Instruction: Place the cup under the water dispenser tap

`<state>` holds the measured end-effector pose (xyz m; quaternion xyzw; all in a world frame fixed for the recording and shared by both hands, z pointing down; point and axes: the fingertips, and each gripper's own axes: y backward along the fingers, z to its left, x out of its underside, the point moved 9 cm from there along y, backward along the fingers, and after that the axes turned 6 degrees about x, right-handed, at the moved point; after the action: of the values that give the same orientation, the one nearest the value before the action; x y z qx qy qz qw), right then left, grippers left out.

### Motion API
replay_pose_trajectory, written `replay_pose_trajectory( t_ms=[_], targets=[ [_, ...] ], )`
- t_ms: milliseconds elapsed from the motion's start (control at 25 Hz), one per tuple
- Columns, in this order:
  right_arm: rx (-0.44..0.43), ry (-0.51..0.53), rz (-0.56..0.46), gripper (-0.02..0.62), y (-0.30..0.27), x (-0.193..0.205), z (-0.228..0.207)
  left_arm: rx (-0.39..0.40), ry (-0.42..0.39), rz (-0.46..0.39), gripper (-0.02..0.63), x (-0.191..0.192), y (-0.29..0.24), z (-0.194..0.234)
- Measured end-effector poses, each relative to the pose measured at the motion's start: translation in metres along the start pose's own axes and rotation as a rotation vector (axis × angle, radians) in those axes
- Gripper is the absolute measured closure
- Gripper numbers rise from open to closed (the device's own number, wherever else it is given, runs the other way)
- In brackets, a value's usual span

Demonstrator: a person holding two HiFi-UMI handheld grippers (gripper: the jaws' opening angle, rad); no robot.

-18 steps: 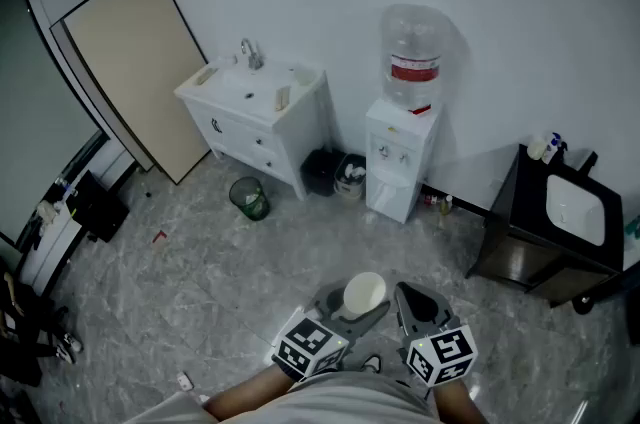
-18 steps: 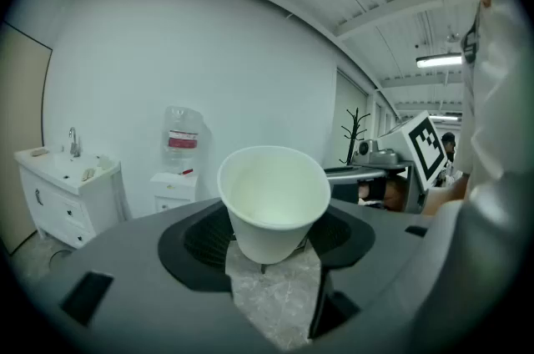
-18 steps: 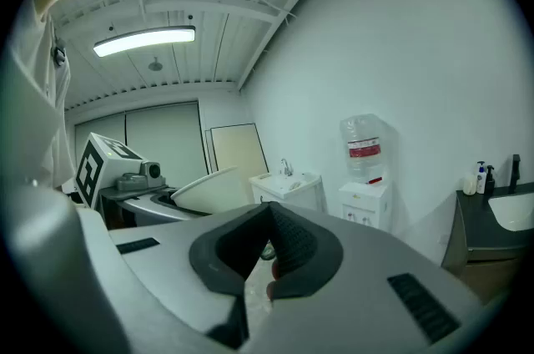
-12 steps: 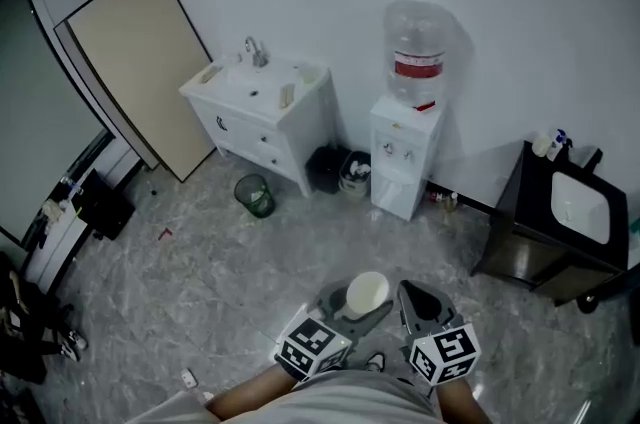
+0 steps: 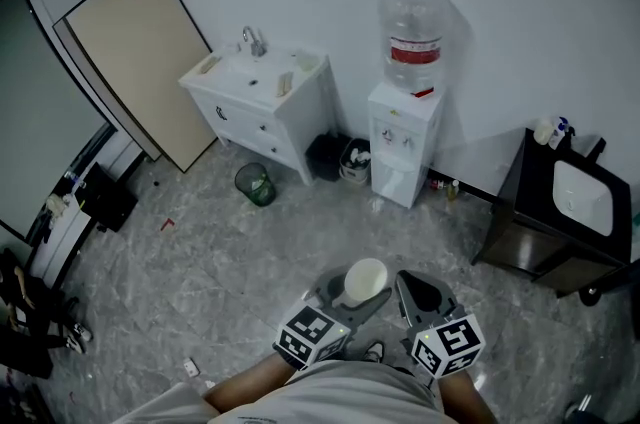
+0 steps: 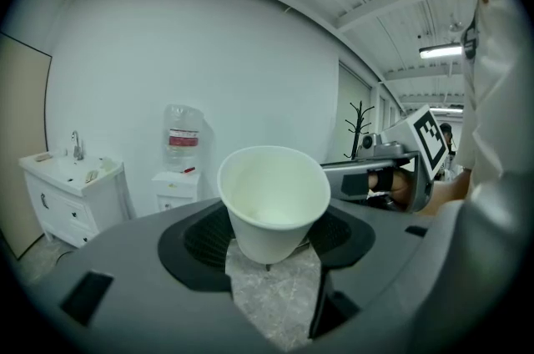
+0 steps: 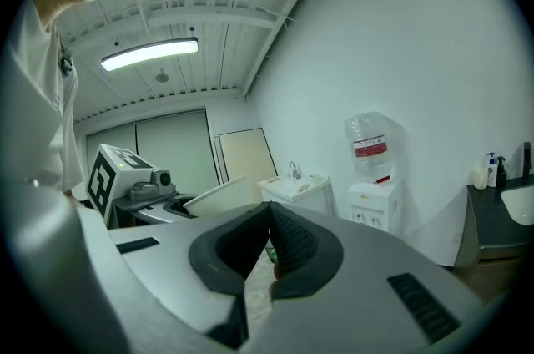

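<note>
A white paper cup (image 5: pixel 365 280) stands upright between the jaws of my left gripper (image 5: pixel 352 296), which is shut on its lower wall. In the left gripper view the cup (image 6: pixel 274 198) is empty and fills the middle. The water dispenser (image 5: pixel 404 157), white with a clear bottle (image 5: pixel 413 37) on top, stands against the far wall, well ahead of both grippers. It is small in the left gripper view (image 6: pixel 177 189) and in the right gripper view (image 7: pixel 373 202). My right gripper (image 5: pixel 415 298) is beside the left one, shut with nothing in it (image 7: pixel 269 237).
A white sink cabinet (image 5: pixel 268 102) stands left of the dispenser, with a green waste basket (image 5: pixel 256 184) and dark bins (image 5: pixel 327 158) on the floor nearby. A dark cabinet with a basin (image 5: pixel 565 217) is at the right. A beige board (image 5: pixel 140 62) leans on the left wall.
Both grippers and the cup sit slightly higher in the head view, and the room has shifted a little. The hold on the cup is unchanged.
</note>
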<state>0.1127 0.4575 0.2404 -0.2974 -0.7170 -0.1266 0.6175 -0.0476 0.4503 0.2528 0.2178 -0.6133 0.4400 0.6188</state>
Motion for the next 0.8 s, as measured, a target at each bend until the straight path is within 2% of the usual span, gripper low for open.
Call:
replay_pose_trajectory(
  t_ms=[440,640,800],
  targets=[
    [0.032,0.007,-0.024,0.58,-0.019,-0.007,-0.026,0.011,0.014,0.008,0.342,-0.003,-0.031,0.031],
    [0.066,-0.009,-0.02,0.58,-0.059,-0.011,-0.044,0.037,-0.004,0.013,0.342,-0.003,-0.058,0.078],
    [0.101,-0.014,-0.037,0.58,-0.112,-0.023,-0.067,0.071,-0.046,0.011,0.342,-0.01,-0.086,0.134]
  ],
)
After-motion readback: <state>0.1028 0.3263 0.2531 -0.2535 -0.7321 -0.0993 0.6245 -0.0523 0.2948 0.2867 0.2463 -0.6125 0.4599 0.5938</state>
